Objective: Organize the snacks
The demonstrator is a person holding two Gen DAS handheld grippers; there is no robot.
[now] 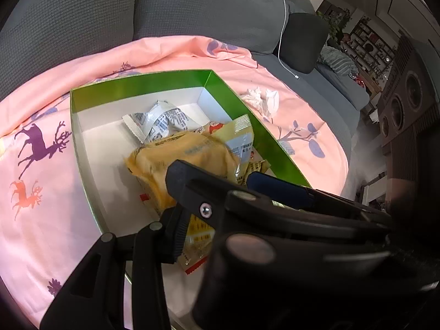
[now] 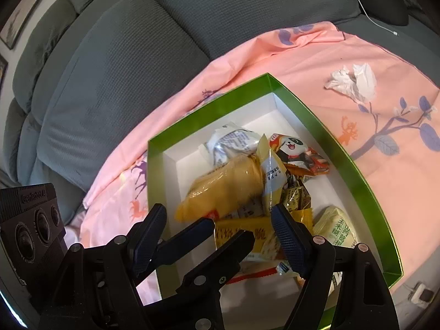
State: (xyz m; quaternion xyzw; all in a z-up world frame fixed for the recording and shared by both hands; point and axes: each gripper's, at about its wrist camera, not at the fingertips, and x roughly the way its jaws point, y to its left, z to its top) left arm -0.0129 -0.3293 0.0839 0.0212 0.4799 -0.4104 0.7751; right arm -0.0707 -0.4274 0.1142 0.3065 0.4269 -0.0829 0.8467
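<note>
Right wrist view: pink cloth (image 2: 316, 55) covers a sofa (image 2: 115, 68). On it sits a green box (image 2: 209, 115) holding the snacks (image 2: 228, 187). Right gripper (image 2: 218, 209) hangs wide, empty. Left gripper (image 2: 229, 228) stands nearly closed; any grip cannot be told. Tissue (image 2: 352, 82) lies rightmost.

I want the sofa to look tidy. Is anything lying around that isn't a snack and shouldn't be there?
Yes: a crumpled white tissue lies on the pink deer-print sheet, outside the green box. It looks like litter, while the snack packets sit piled inside the box.
</note>
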